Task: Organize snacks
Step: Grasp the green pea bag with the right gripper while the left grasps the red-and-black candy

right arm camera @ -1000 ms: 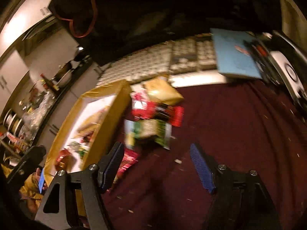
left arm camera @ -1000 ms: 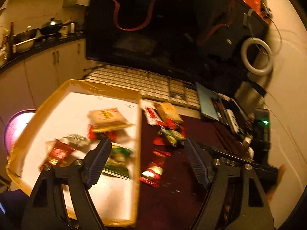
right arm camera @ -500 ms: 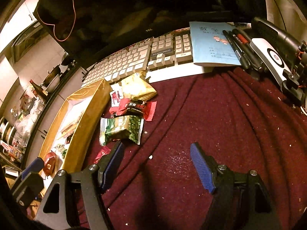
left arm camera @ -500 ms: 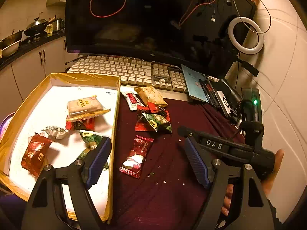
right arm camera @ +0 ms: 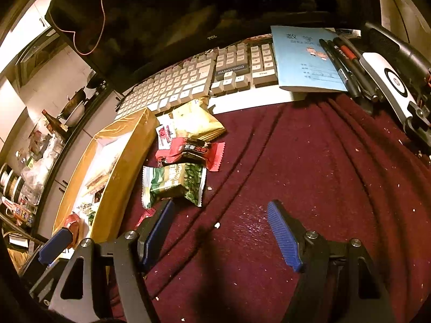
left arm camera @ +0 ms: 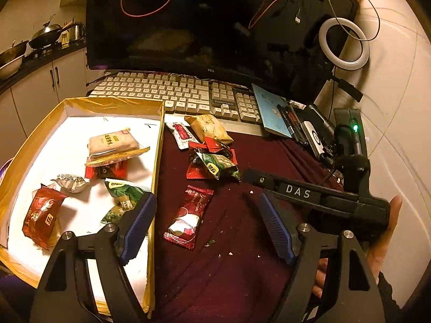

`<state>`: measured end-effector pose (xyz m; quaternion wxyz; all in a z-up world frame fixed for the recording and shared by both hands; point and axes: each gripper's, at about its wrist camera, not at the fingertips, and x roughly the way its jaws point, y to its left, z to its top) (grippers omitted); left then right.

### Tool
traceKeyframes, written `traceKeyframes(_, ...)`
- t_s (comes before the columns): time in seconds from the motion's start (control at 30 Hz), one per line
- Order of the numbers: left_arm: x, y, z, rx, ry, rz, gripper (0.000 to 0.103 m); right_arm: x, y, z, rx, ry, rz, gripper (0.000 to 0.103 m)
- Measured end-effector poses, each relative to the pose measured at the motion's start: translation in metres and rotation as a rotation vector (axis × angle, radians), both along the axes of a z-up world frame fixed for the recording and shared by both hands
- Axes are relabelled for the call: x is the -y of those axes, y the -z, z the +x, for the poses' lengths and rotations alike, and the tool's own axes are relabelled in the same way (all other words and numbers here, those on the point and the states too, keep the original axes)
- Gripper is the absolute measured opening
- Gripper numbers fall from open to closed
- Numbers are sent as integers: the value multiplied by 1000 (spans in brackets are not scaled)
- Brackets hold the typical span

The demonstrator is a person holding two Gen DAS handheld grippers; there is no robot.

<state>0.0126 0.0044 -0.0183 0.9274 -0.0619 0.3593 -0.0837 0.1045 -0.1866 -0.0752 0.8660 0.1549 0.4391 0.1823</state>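
A shallow yellow-rimmed box (left arm camera: 159, 145) with a white floor holds several snack packets, among them a tan biscuit pack (left arm camera: 113, 144) and a red packet (left arm camera: 40, 215). On the maroon cloth beside it lie a red candy packet (left arm camera: 188, 214), a green packet (left arm camera: 218, 165), a yellow packet (left arm camera: 208, 129) and a white-red stick (left arm camera: 179, 132). My left gripper (left arm camera: 207, 226) is open and empty, just above the red candy packet. My right gripper (right arm camera: 218, 231) is open and empty over bare cloth, right of the green packet (right arm camera: 172, 183). The box edge (right arm camera: 126, 161) shows at left.
A keyboard (left arm camera: 172, 94) and a dark monitor (left arm camera: 188, 21) stand behind the snacks. A blue notebook (right arm camera: 301, 59) with pens, a white device (right arm camera: 388, 80) and a ring light (left arm camera: 343, 44) sit at the right. The right gripper's body (left arm camera: 317, 196) crosses the left wrist view.
Both views have steadied and drawn lower toward the cloth. The snacks have not moved. Both grippers stay open.
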Motion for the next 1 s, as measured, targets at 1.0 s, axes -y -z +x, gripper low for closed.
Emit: traceKeyframes(1.0, -52, -4, 11, -38, -100, -124, 78, -72, -5, 41, -96, -164, -143, 52)
